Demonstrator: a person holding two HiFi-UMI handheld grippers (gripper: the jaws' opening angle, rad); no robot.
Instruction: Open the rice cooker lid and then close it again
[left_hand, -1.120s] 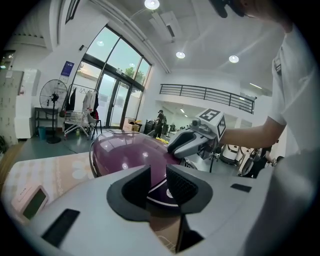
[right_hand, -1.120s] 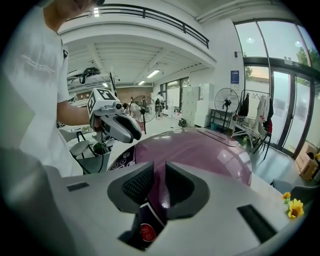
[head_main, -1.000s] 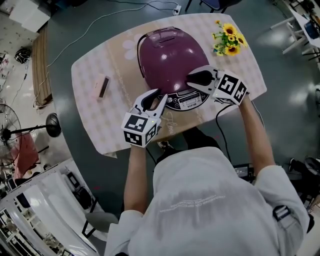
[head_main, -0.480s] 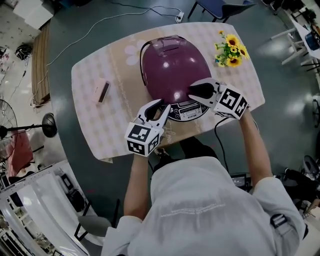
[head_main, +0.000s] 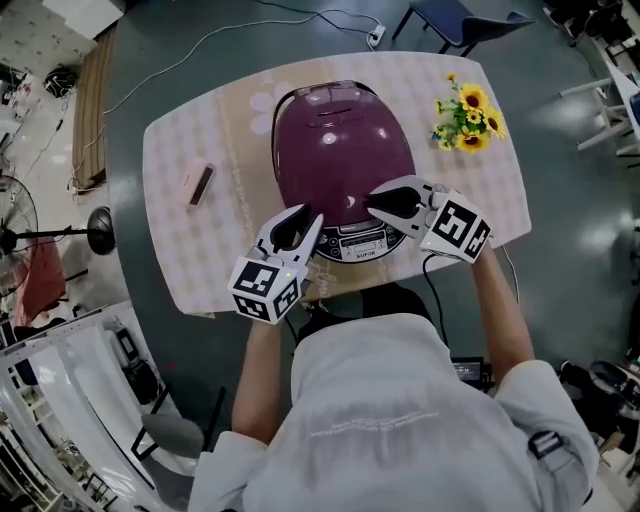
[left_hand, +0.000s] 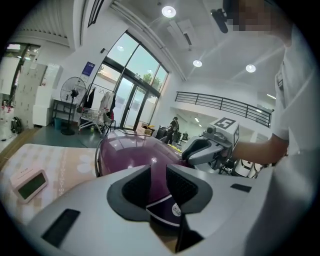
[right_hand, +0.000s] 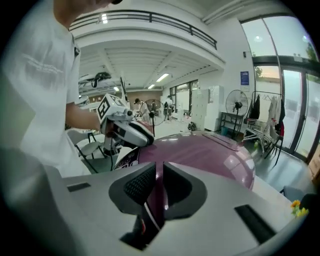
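The purple rice cooker (head_main: 340, 150) stands mid-table with its lid down and its control panel (head_main: 360, 243) facing me. My left gripper (head_main: 303, 218) hovers at the cooker's front left edge, jaws apart, nothing between them; in the left gripper view (left_hand: 158, 172) only the cooker (left_hand: 135, 150) shows through the gap. My right gripper (head_main: 372, 200) rests over the lid's front edge just above the panel. Its jaws are closing to a thin slit (right_hand: 159, 172), and only the cooker's side (right_hand: 200, 150) shows behind it; I see nothing pinched.
A bunch of sunflowers (head_main: 468, 112) sits at the table's right far corner. A small pink device (head_main: 197, 183) lies on the checked tablecloth (head_main: 180, 250) to the left. A cable trails off the table's near edge. A chair (head_main: 450, 15) stands beyond the table.
Both grippers stay at the cooker's front. The right jaws have narrowed. The lid remains down.
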